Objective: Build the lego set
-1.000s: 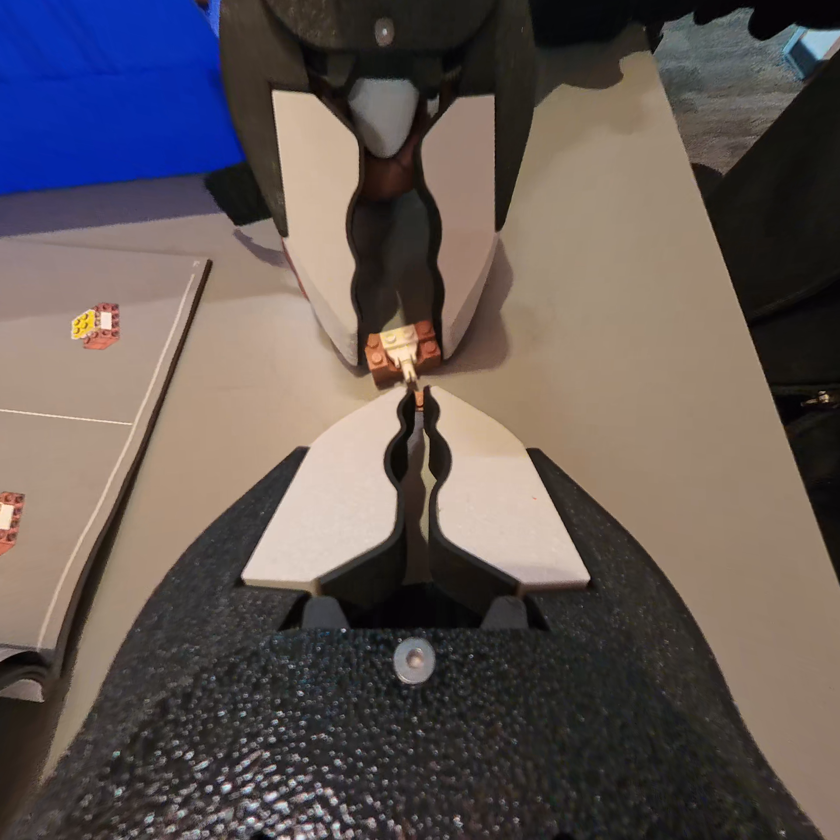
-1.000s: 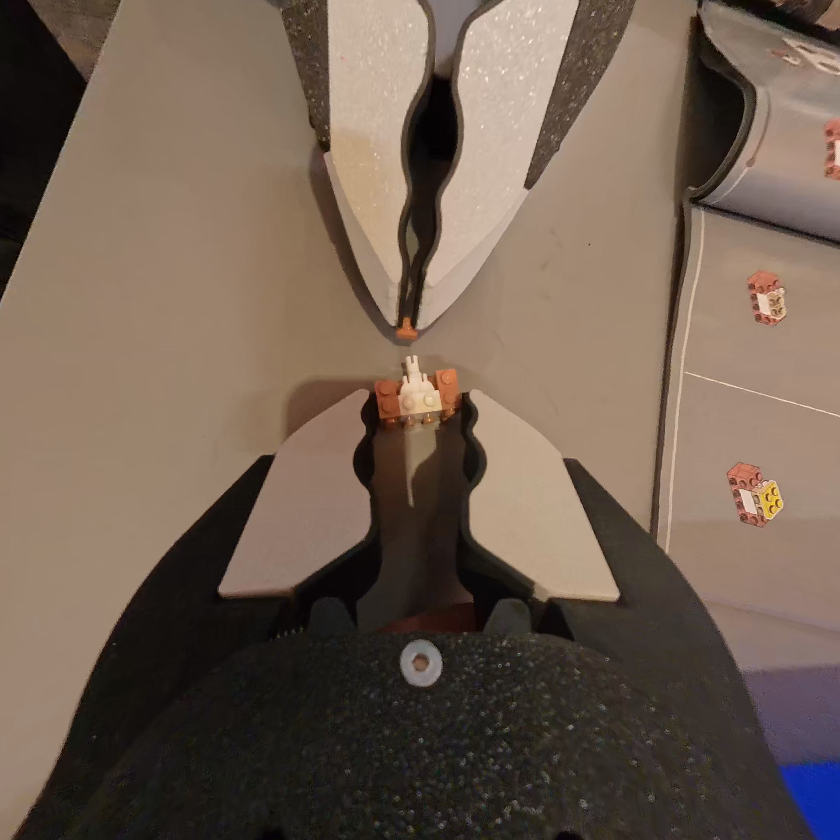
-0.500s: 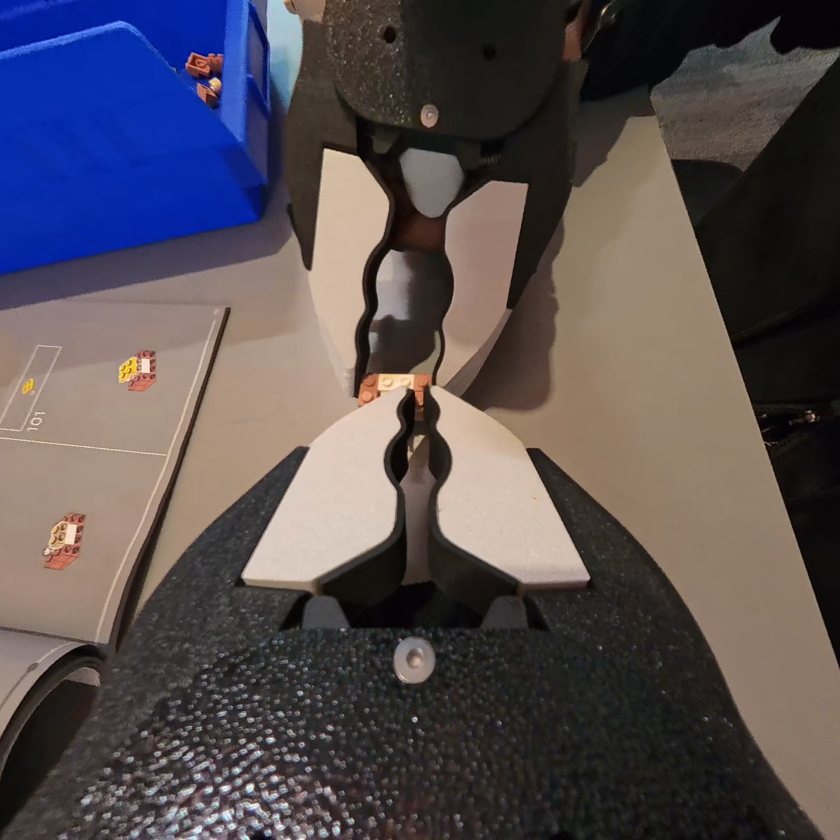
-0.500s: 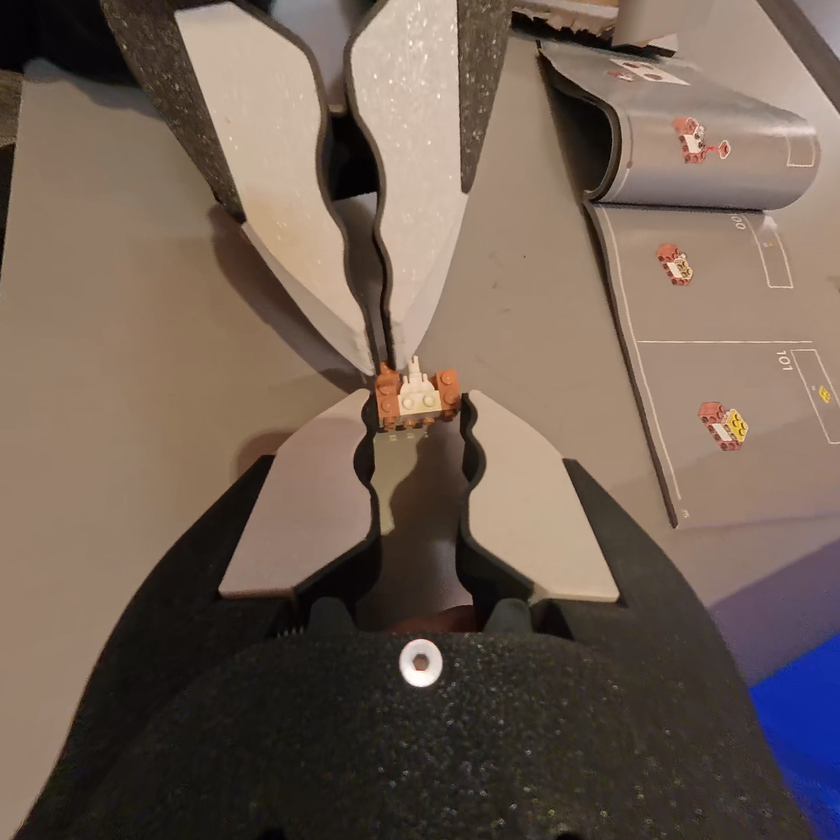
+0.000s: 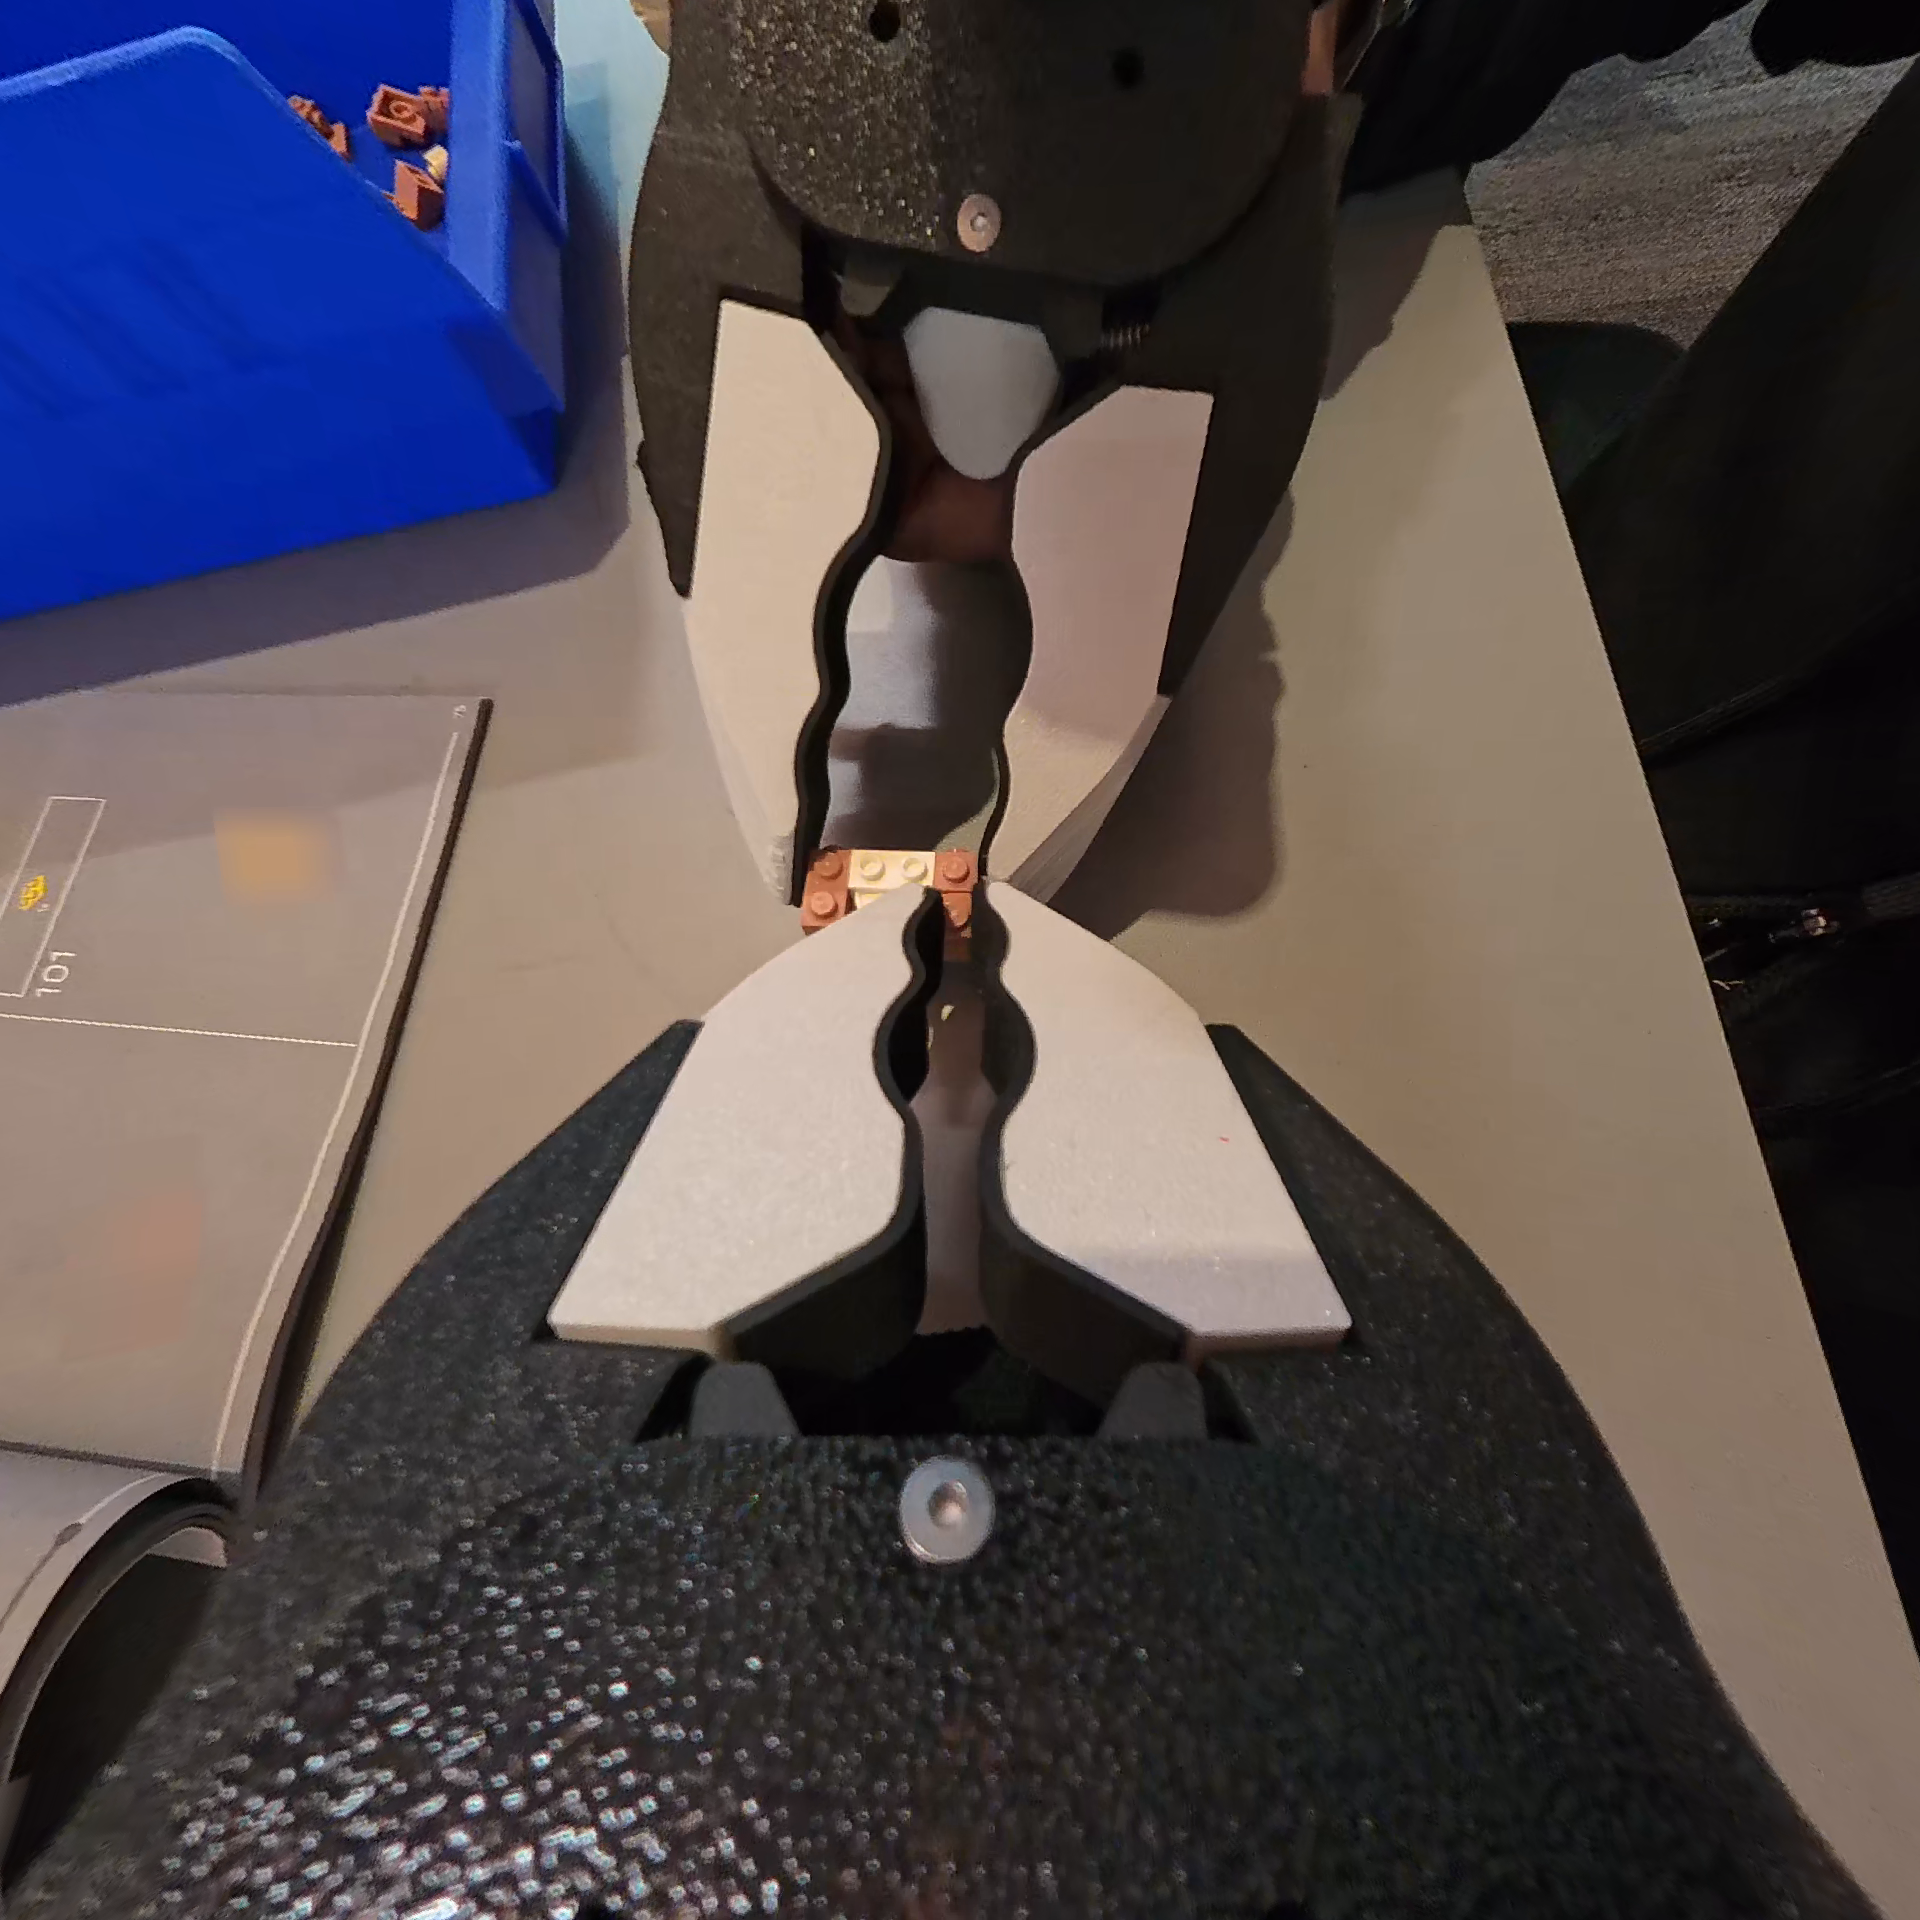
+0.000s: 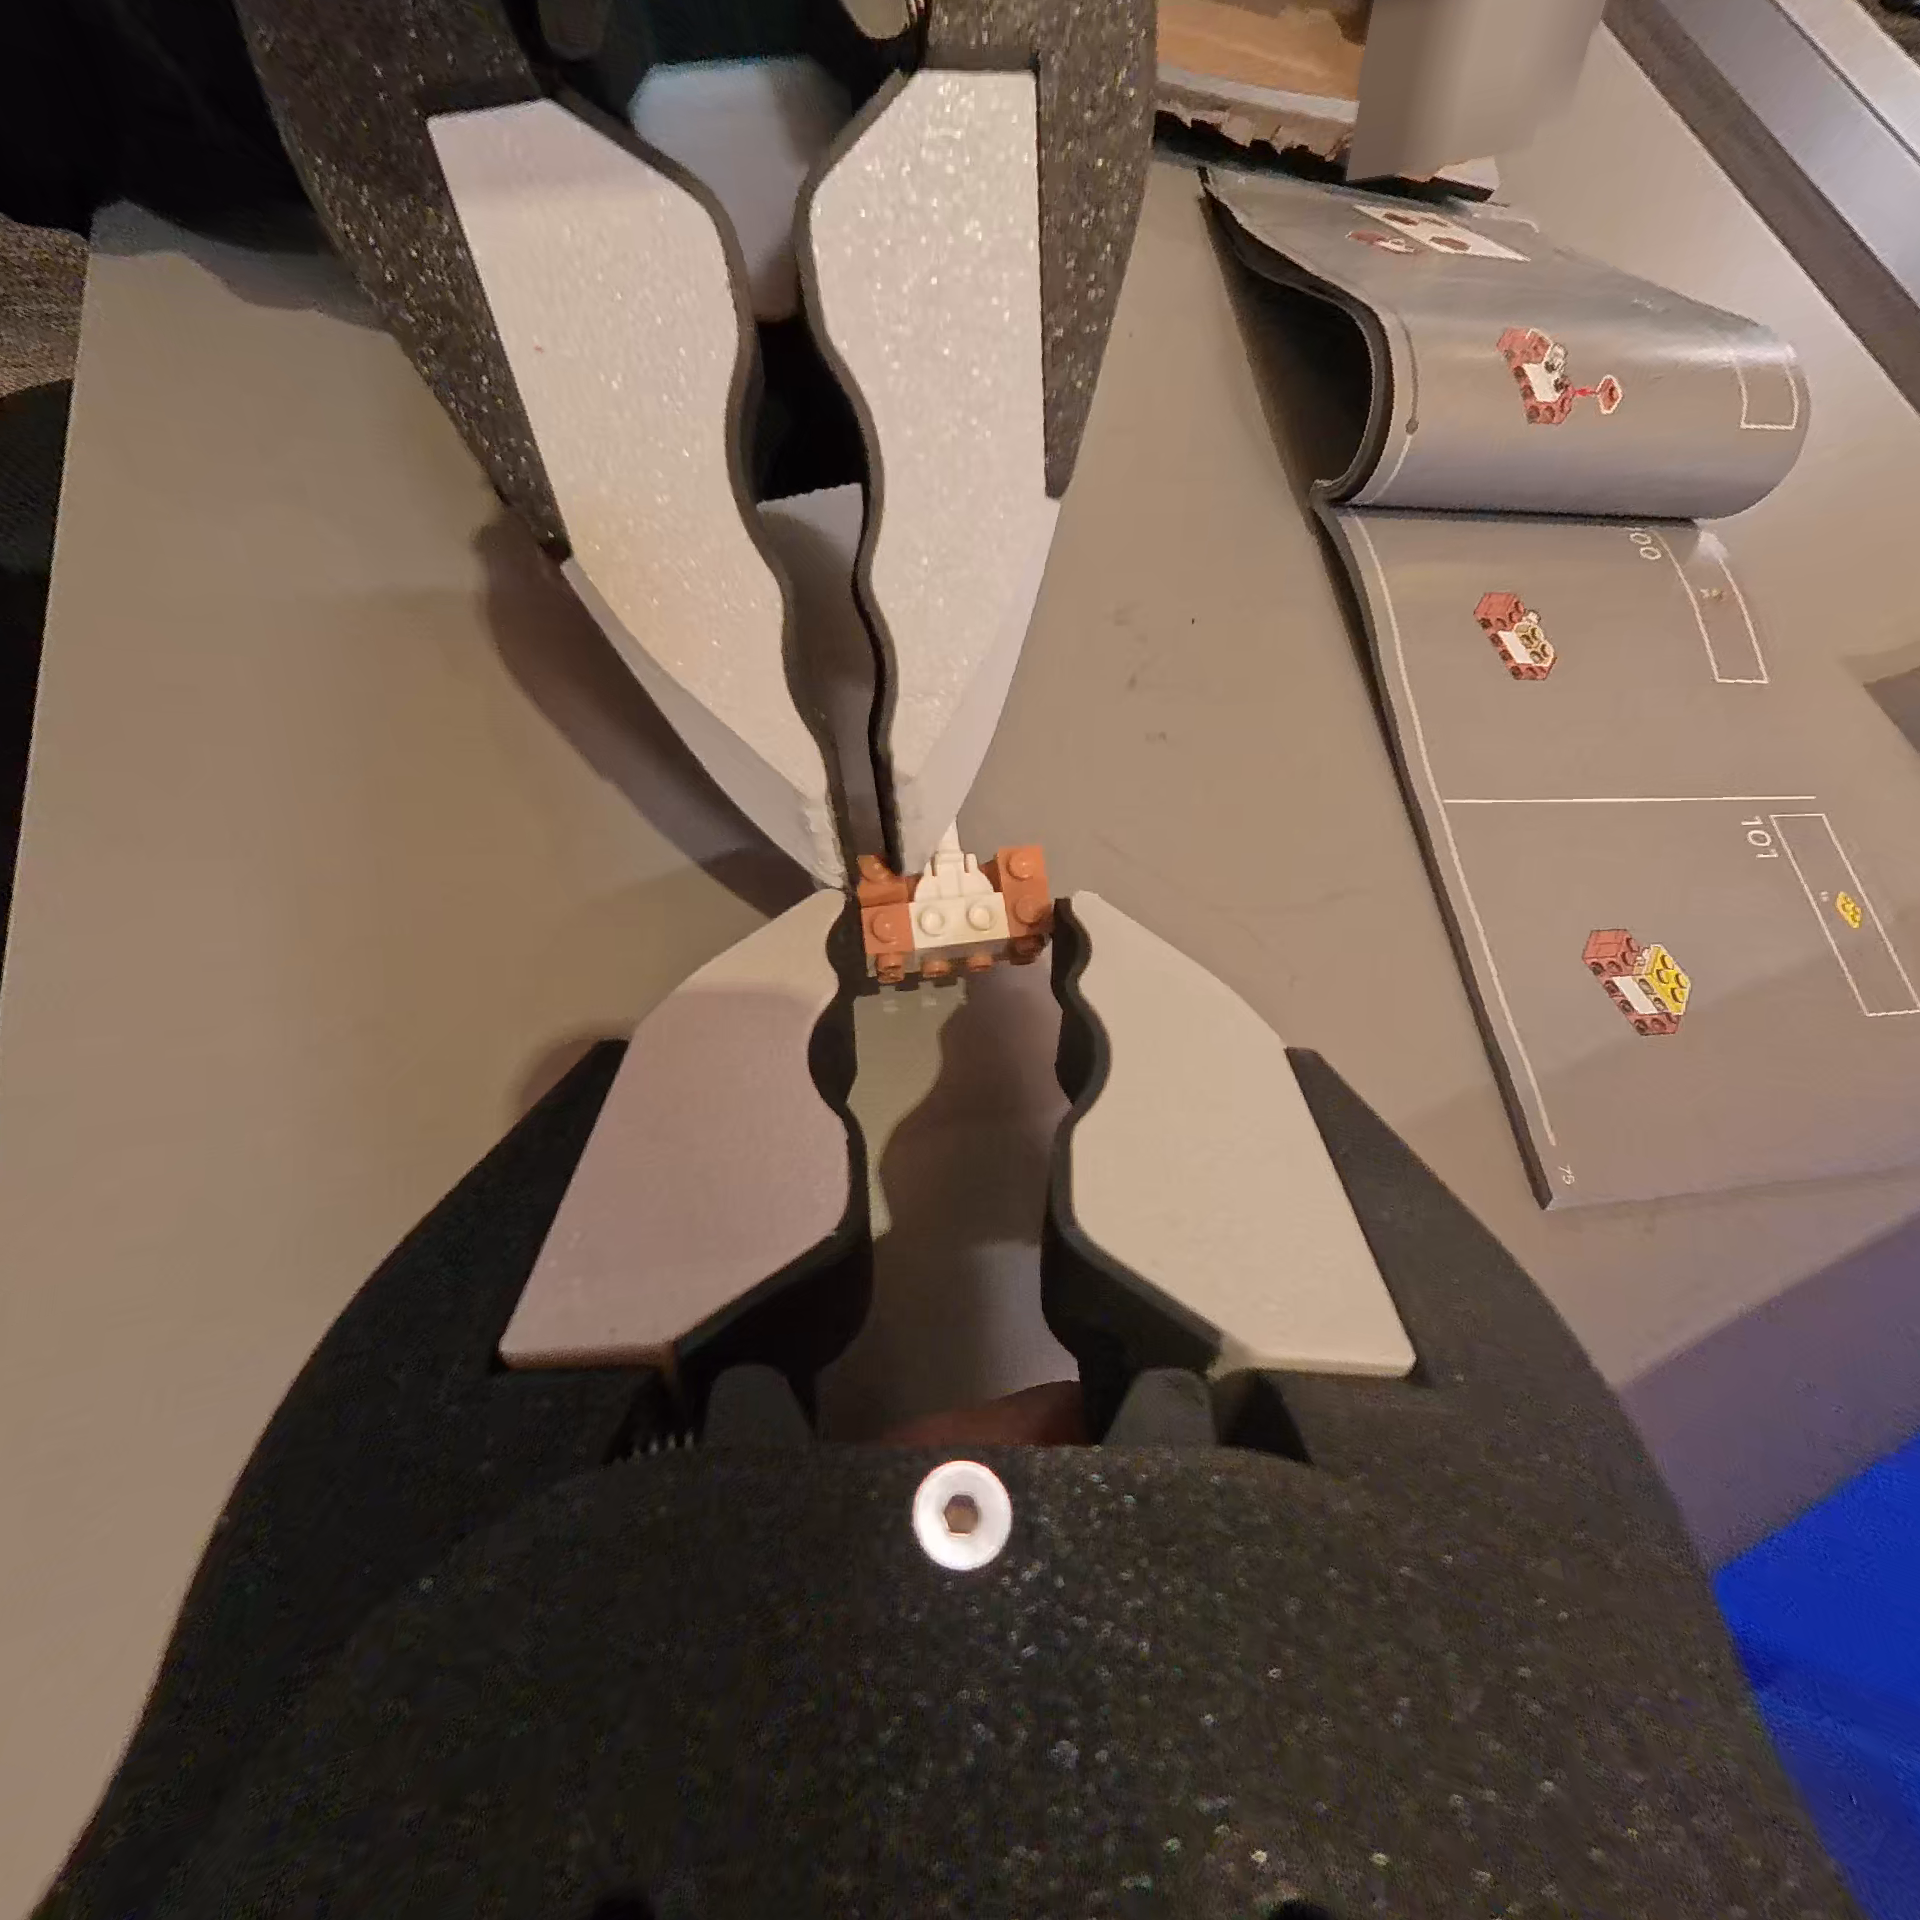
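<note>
1. The right gripper (image 6: 951,925) is pinching a small brown and white brick assembly (image 6: 951,920) between its fingertips, with a pad pressing on each brown end, and is holding it above the grey table (image 6: 260,727).
2. The assembly is showing a white plate with two studs in the middle, brown bricks at both sides, a row of brown studs along its near edge and a small white piece (image 6: 951,857) sticking up on its far side.
3. The left gripper (image 5: 935,914) is meeting the assembly head-on from the opposite side, its fingers nearly pressed together and nipping a tiny brown piece (image 5: 956,920) at their very tips.
4. That tiny piece is touching the brown corner of the assembly on the right gripper's left side; whether it is seated there cannot be told.
5. In the left wrist view the left gripper's fingertips are covering the near part of the assembly (image 5: 894,878), so only its top studs are showing.
6. Beside the grippers, an open grey instruction booklet (image 6: 1662,831) is lying flat on the table, its pages showing brick drawings and one page curling over at the far end.
7. Farther off, a blue bin (image 5: 260,343) is standing on the table, holding loose brown bricks (image 5: 400,135).
8. Beyond the booklet, a torn piece of cardboard (image 6: 1247,62) is lying at the table's far edge.
</note>
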Demonstrator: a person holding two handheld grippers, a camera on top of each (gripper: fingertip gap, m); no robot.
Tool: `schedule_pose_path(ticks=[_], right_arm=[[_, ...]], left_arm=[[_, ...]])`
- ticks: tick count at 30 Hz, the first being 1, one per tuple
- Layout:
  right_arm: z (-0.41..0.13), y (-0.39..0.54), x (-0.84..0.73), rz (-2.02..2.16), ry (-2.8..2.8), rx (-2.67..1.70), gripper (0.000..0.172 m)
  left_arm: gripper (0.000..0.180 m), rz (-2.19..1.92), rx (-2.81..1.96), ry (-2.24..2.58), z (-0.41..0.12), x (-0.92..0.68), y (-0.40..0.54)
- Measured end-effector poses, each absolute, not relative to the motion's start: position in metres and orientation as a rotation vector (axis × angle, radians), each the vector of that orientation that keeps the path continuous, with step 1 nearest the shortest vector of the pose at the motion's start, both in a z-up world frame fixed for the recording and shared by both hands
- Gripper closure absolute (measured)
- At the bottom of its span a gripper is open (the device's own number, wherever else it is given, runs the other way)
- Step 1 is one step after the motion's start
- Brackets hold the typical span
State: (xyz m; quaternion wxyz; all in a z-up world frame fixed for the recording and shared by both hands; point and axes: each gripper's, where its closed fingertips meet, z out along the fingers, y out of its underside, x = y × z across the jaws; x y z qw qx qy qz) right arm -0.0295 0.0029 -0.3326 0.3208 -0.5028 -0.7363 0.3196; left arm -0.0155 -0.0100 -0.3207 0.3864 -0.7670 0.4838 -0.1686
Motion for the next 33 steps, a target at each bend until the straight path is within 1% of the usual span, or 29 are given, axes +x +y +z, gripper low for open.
schedule_pose_path(ticks=[14, 33], right_arm=[[-0.326, -0.003, -0.030, 0.913, -1.922, -1.288, 0.137], [-0.319, -0.006, -0.030, 1.014, -1.902, -1.301, 0.137]], left_arm=[[0.177, -0.525, -1.943, 1.193, -0.314, -0.014, -0.013], [0.171, -0.531, -1.889, 1.191, -0.307, -0.015, -0.014]])
